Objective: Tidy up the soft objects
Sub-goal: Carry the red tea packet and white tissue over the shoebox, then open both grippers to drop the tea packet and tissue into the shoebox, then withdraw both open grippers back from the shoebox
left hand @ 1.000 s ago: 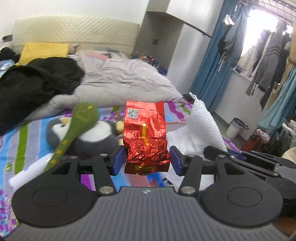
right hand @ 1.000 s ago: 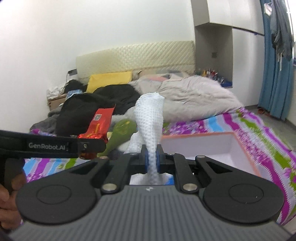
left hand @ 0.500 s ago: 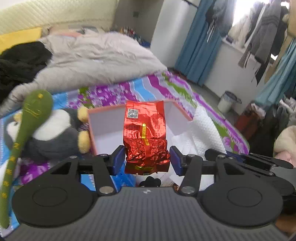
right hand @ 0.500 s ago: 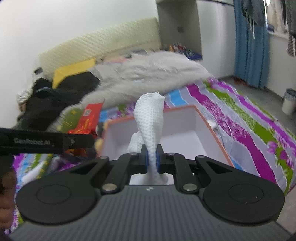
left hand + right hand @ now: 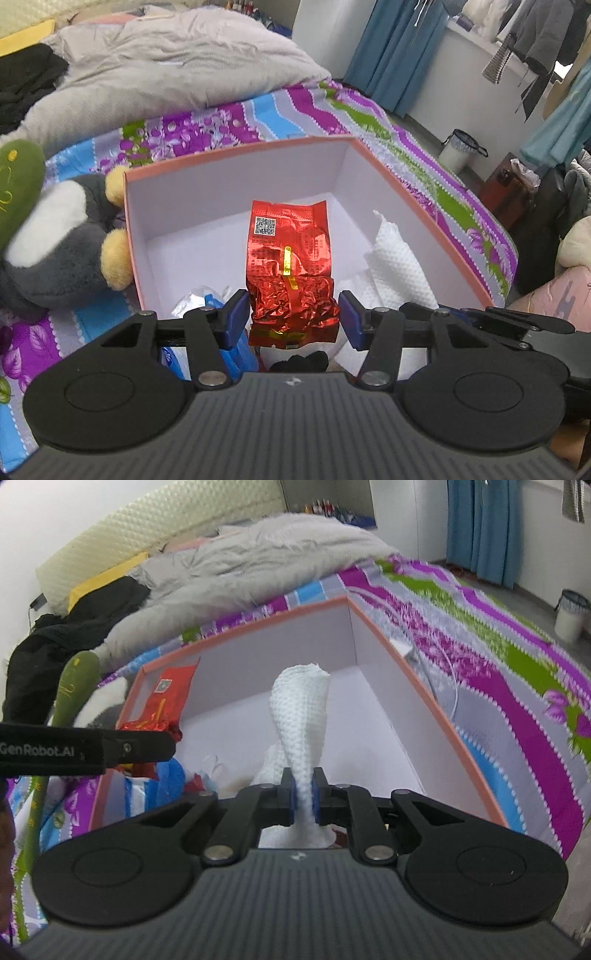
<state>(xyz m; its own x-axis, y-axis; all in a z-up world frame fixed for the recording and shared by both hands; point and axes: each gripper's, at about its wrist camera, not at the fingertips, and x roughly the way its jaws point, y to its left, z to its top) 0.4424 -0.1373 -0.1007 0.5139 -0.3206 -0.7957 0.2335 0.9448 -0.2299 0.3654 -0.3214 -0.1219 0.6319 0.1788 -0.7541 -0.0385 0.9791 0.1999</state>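
Note:
My left gripper (image 5: 293, 315) is shut on a red foil packet (image 5: 290, 269) and holds it upright over the open pink-rimmed box (image 5: 240, 149). My right gripper (image 5: 303, 799) is shut on a white waffle-weave cloth (image 5: 301, 720) and holds it over the same box (image 5: 424, 686). The cloth also shows in the left wrist view (image 5: 397, 254), inside the box at the right. The red packet (image 5: 162, 698) and the left gripper's arm (image 5: 85, 751) show at the left of the right wrist view. A blue-and-white packet (image 5: 218, 332) lies in the box's near corner.
A grey penguin plush (image 5: 62, 236) and a long green plush (image 5: 16, 184) lie left of the box on the striped bedsheet (image 5: 369, 118). A grey duvet (image 5: 166, 66) and black clothes (image 5: 66, 627) are behind. A bin (image 5: 461, 151) stands on the floor at the right.
Both grippers have tilted down and moved forward over the box, still holding the red packet and the white cloth. The box now fills the middle of both views.

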